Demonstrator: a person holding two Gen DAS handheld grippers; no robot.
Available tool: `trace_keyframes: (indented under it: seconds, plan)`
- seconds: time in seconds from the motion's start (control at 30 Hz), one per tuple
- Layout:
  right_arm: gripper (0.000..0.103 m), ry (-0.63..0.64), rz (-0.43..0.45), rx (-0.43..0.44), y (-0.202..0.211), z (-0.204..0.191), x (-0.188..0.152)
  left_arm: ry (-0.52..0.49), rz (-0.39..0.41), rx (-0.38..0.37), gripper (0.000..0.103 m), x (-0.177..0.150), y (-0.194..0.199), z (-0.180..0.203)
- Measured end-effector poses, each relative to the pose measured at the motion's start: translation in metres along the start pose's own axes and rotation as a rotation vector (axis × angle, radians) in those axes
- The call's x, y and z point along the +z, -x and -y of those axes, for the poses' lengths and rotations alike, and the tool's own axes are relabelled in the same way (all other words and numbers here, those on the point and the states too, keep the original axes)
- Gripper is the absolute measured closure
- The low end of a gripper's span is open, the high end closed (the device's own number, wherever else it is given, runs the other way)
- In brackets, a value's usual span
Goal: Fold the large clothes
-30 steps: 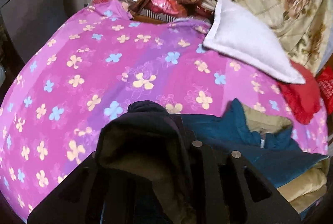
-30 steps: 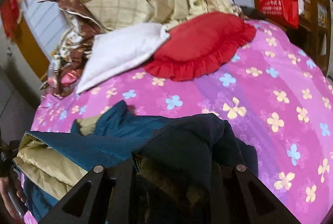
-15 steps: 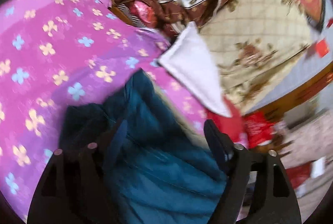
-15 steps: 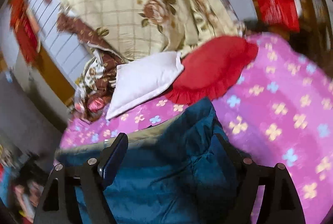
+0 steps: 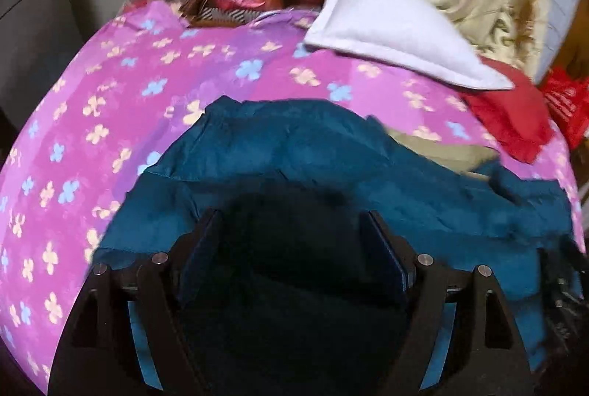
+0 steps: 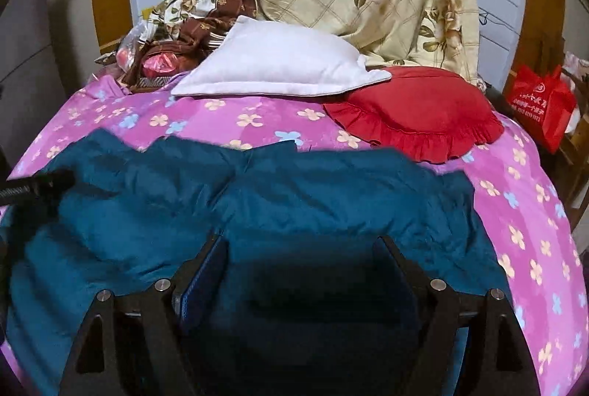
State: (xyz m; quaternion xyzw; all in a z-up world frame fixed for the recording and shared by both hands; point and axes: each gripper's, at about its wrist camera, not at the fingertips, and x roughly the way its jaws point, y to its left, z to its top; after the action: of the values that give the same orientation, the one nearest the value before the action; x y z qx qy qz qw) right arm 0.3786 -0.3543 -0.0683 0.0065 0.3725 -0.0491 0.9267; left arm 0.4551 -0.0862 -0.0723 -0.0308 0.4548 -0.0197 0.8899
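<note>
Garment: the large teal padded coat [image 6: 331,197] lies spread across the pink flower-print bedsheet [image 6: 515,211], its far edge at 12 o'clock pointing toward the white pillow [image 6: 283,72] and the red frilled cushion [image 6: 423,112].
Lining: a strip of beige inner fabric [image 5: 441,153] shows at 2 o'clock in the left view, so that side seems not to lie flat.
Left gripper [image 5: 291,241]: jaws spread wide, nothing pinched; it hovers over the coat's near part.
Right gripper [image 6: 300,259]: jaws spread wide too, empty, above the coat's near edge.
Step in hand: judged as picking new hold points for the next fold.
How to do it well: take matching spots on one edge, at 9 and 3 o'clock, pinch outer fabric and lining together, lift evenly, and carry the edge toward 12 o'clock so the fold line stays straight.
Risk: thick slippery padding may slide or bunch; smooth the 2 o'clock wrinkles first.
</note>
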Motion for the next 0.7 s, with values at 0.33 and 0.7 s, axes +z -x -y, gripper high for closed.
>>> trace_keyframes:
  seconds: [0.33,0.7]
  plan:
    - [0.021,-0.160,-0.037,0.067,-0.058,0.029,0.010,-0.012,-0.025,0.031,0.022,0.018,-0.044,0.007]
    - [0.021,-0.155,0.035,0.071,0.025,0.038,-0.012,0.042,0.061,-0.040,0.023,-0.012,0.036,-0.044]
